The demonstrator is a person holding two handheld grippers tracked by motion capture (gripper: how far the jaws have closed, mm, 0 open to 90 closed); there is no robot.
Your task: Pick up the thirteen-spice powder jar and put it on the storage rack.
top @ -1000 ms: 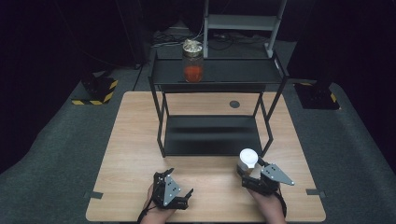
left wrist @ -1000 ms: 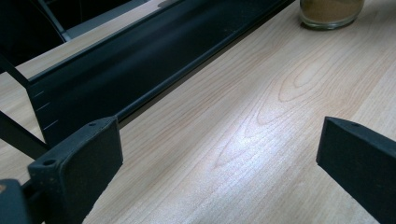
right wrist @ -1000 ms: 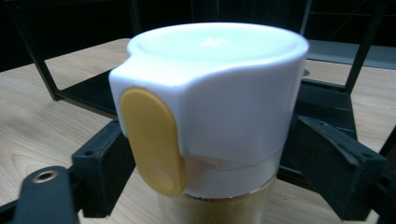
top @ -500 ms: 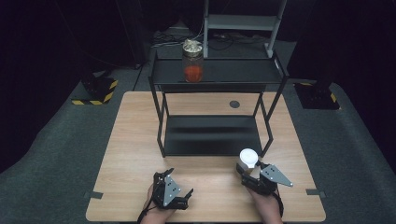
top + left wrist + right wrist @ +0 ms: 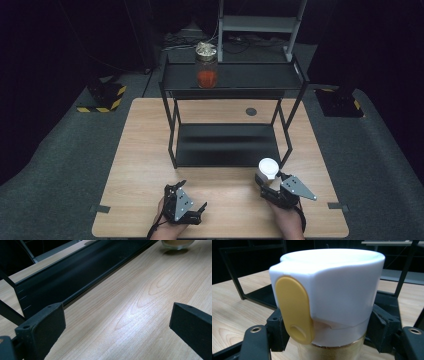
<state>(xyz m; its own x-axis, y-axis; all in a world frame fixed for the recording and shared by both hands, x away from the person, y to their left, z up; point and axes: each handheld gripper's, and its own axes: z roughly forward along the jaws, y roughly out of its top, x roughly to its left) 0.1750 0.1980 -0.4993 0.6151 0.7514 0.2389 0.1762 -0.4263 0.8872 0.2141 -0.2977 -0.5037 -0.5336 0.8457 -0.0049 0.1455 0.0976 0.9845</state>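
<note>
Since a second ago the right gripper has closed its jaws on the white-capped jar, which stands low and right of centre in the high view, on the wooden table just off the front right leg of the black shelf rack; neither hand has shifted much. In the right gripper view the jar stands upright with its long axis vertical, the yellow flip tab facing the camera, and the black pads clamp it from both sides just below the cap, so it sits squarely between the fingers. Over at lower left, the left gripper rests with its jaws wide apart on nothing. My guess is a lift toward the rack comes next; the right hand is plainly the one placed for it. Up top, a red-filled jar already sits on the upper shelf.
</note>
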